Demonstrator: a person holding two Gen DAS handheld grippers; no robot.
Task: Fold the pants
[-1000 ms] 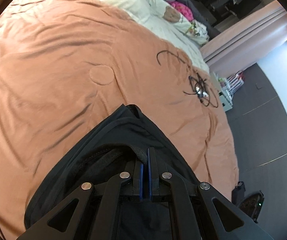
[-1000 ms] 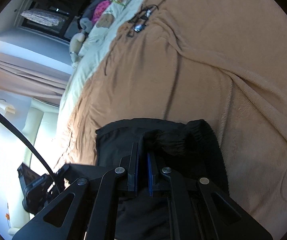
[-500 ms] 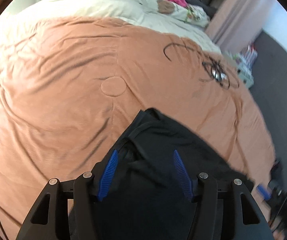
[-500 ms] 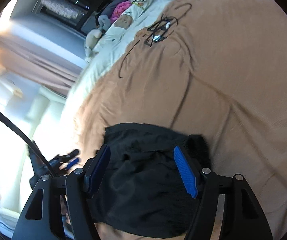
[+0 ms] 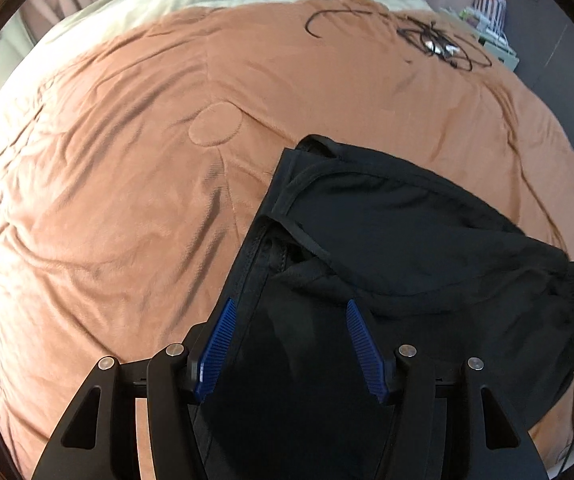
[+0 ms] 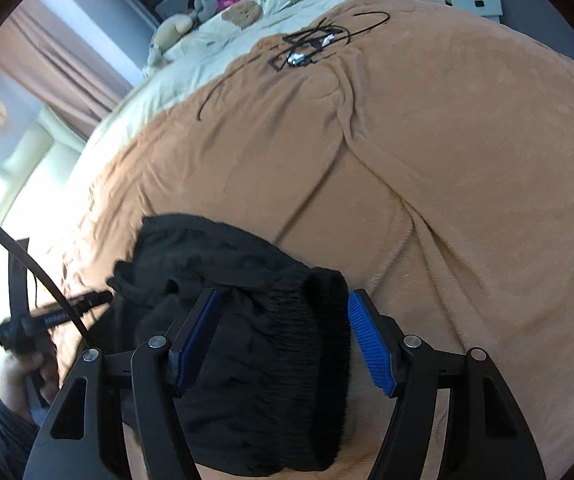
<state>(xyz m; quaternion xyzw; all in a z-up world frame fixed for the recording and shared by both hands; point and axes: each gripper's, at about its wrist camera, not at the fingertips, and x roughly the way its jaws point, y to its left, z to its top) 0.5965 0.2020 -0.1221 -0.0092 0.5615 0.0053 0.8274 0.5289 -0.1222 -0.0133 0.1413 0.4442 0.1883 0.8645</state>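
With both sets of fingers spread wide and holding nothing, the sensible move now is to check that the folded black pants (image 5: 387,264) lie flat and square on the tan bedspread (image 5: 127,160), then smooth any bulging layer before backing off. In the left view the left gripper (image 5: 291,344) hovers at lower centre over the bundle's near edge; in the right view the right gripper (image 6: 283,344) straddles the gathered elastic waistband (image 6: 287,344), fabric between its blue pads (image 6: 369,346) but unpinched.

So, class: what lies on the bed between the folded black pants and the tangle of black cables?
Only bare, wrinkled orange blanket lies between the pants and the cables. Both wrist views show it, the left one most plainly.
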